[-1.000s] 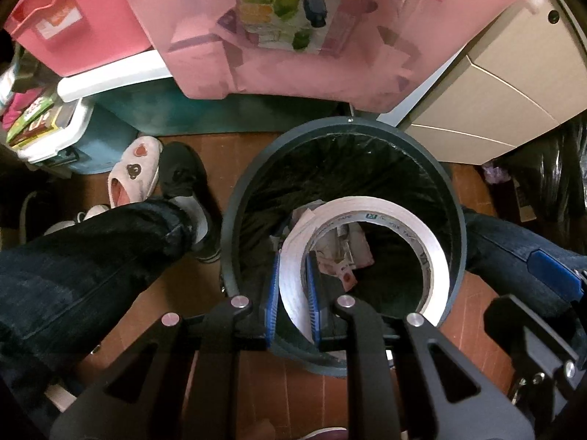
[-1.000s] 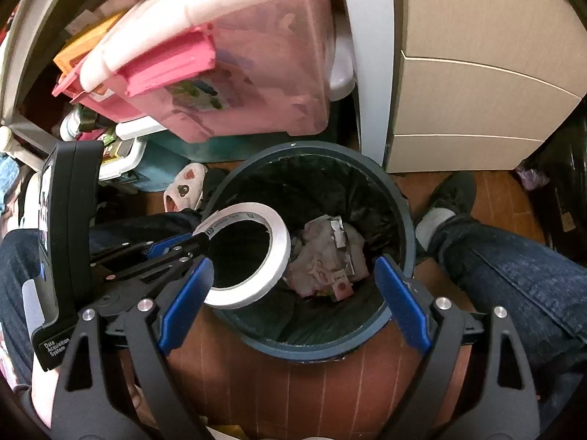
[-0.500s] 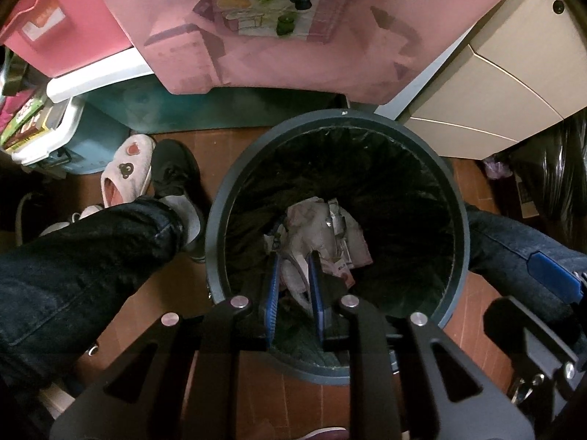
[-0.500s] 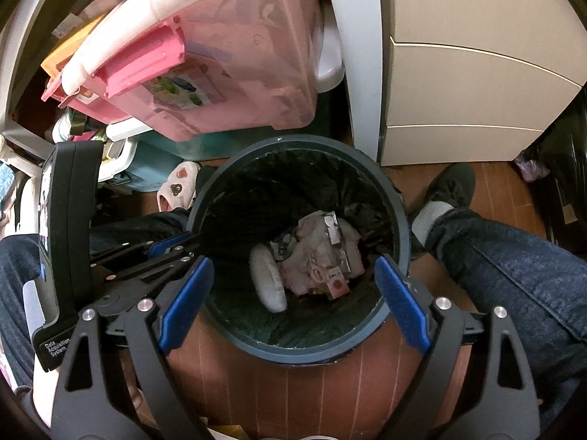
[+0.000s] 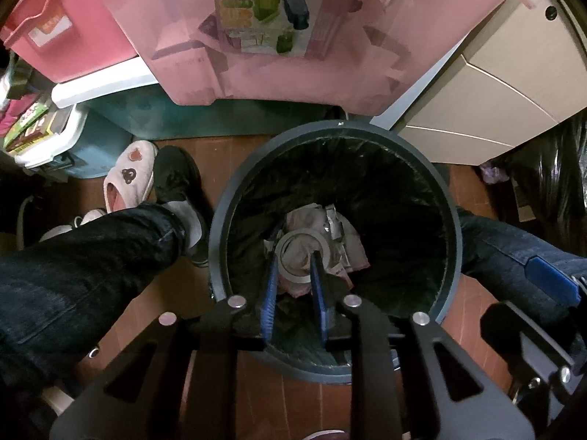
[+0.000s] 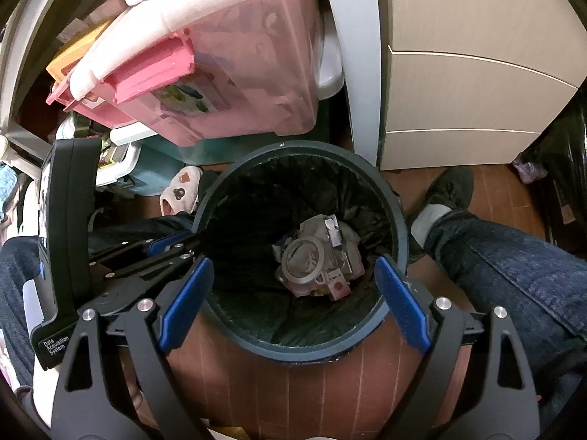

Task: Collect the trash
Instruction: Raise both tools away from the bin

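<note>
Round dark bin [image 5: 220, 242] fills centre frame in both wrist views, black liner inside, rim [image 6: 398, 220] unbroken and clear all round. Tape roll [image 5: 299, 255] lies flat on the crumpled paper trash [image 5: 352, 253] at the bin bottom, centre frame; in the right wrist view the same roll [image 6: 303, 261] sits on the left part of the pile. Room is tight: pink storage box [image 5: 279, 47] overhangs the bin's upper edge, beige cabinet [image 6: 469, 84] upper right, teal container [image 5: 205, 117] behind the bin, person's jeans legs [image 5: 73, 256] left and right of it, a pink slipper [image 5: 128, 176] on the wood floor [image 6: 330, 385] at left. Open floor only along the lower edge. Left gripper [image 5: 293, 293] points steeply down over the bin's near rim; its jaws have just been opening, now a narrow gap with nothing gripped, the roll showing far below between them. Right gripper [image 6: 293, 293] also tilts down at the bin mouth, blue pads [image 6: 185, 304] spread wide, holding nothing, straddling the near rim in frame.
</note>
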